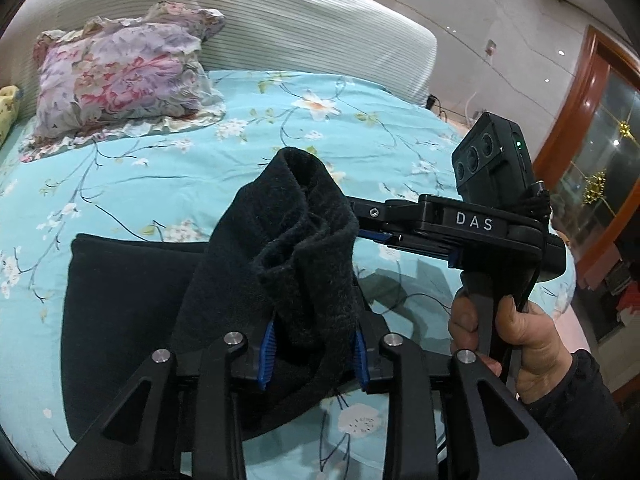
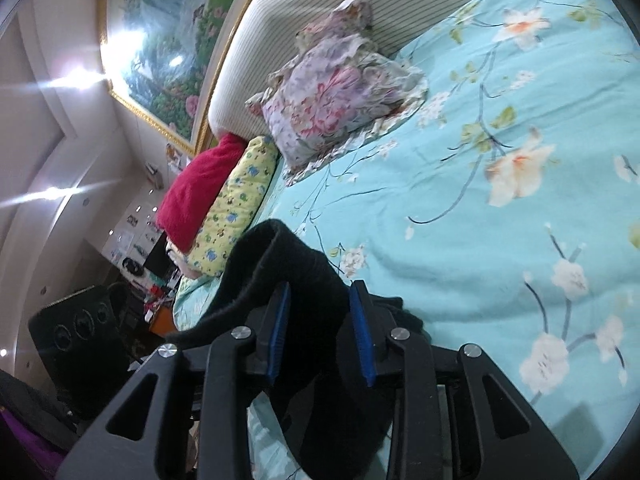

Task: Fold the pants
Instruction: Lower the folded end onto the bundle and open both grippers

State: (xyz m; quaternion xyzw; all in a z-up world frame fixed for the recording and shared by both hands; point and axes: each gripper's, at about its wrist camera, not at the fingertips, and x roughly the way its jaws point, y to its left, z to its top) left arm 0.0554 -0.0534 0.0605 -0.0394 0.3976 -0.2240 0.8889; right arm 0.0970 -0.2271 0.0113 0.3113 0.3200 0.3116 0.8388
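Observation:
The black fleece pants [image 1: 132, 304] lie partly flat on the turquoise floral bedsheet [image 1: 168, 168], with one end lifted. My left gripper [image 1: 314, 354] is shut on a bunched fold of the pants, which rises in front of the camera. My right gripper [image 1: 360, 220] reaches in from the right and is hidden at its tips by the same raised fabric. In the right wrist view my right gripper [image 2: 324, 332] is shut on a thick fold of the black pants [image 2: 280, 264] above the bedsheet [image 2: 500, 240].
A floral pillow [image 1: 120, 76] leans on the striped headboard [image 1: 300, 24] at the back left. A yellow cushion [image 2: 236, 204] and a red blanket [image 2: 200, 188] lie at the bed's edge. A wooden door frame [image 1: 576, 128] stands at the right.

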